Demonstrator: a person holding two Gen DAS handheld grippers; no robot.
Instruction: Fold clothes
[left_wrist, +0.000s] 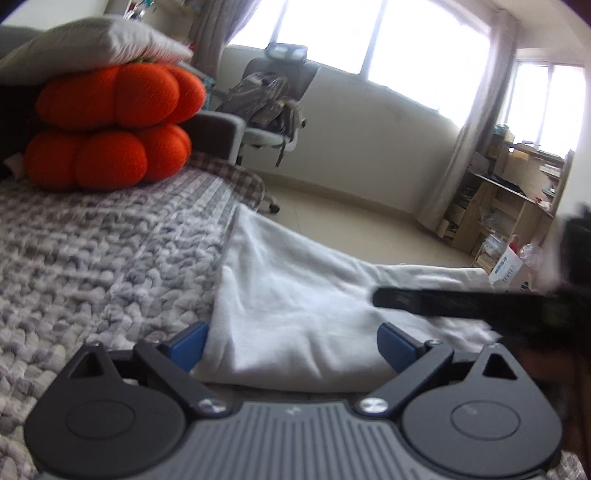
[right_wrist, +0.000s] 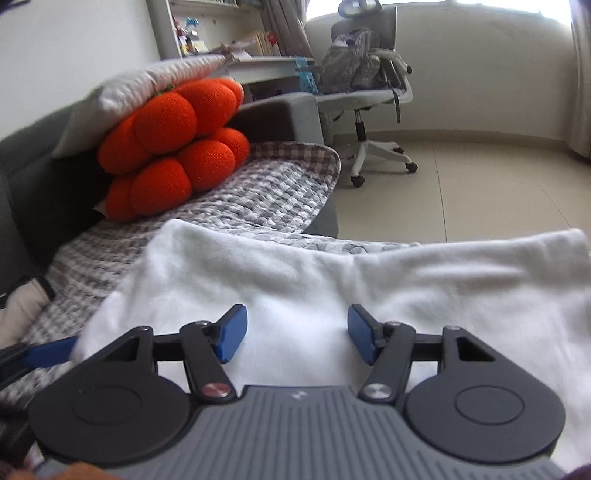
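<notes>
Everything is placed here relative to the white garment (right_wrist: 332, 280), which is spread on the grey knitted blanket (left_wrist: 92, 258) of a sofa.

To the left of the garment, two orange pumpkin cushions (left_wrist: 110, 122) are stacked, with a pale pillow (left_wrist: 96, 38) laid on top of them. The left claw (left_wrist: 291, 347) is held low at the garment's near edge; its blue pads (left_wrist: 186, 347) are wide apart, and the thick doubled edge of the cloth is seen between them, but nothing is clamped. The right claw (right_wrist: 297, 336) is held above the middle of the garment, also with the jaws apart and nothing gripped.

The cloth is judged to be soft, light and limp, a little fluffy, not fragile and not slippery. It is expected to sag and to crease when lifted, so a hold at an edge or a corner is advised, with both layers pinched together. The near side looks doubled already, but whether the folding is early or nearly finished cannot be decided from these views.

Beyond the garment, an office chair (right_wrist: 373, 96) is seen with a backpack (right_wrist: 347, 62) in its seat. To the far right, a wooden shelf (left_wrist: 517, 192) is filled with small items too blurred to name, and a white bag (left_wrist: 508, 267) stands below it.
</notes>
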